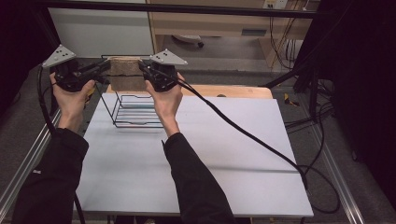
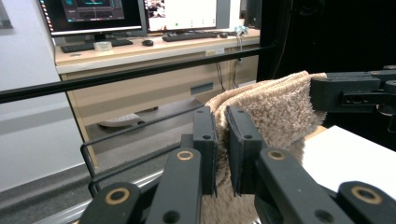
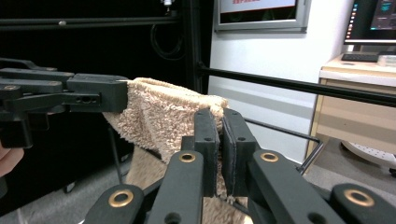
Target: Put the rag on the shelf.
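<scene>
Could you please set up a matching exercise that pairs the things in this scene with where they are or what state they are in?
Things:
1. beige towel
2. black wire rack
3. left gripper
4. white table

Places or states:
A. stands on the table below the towel
B. shut on the towel's left corner
C. held stretched between both grippers
D. bears the rack

Pairs: 1-C, 2-A, 3-B, 4-D

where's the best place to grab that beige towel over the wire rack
Take the beige towel by its two top corners, one gripper from each side. It hangs limp over the wire rack, so corner grips keep its top edge stretched flat. The left gripper and right gripper are shut on those corners.
</scene>
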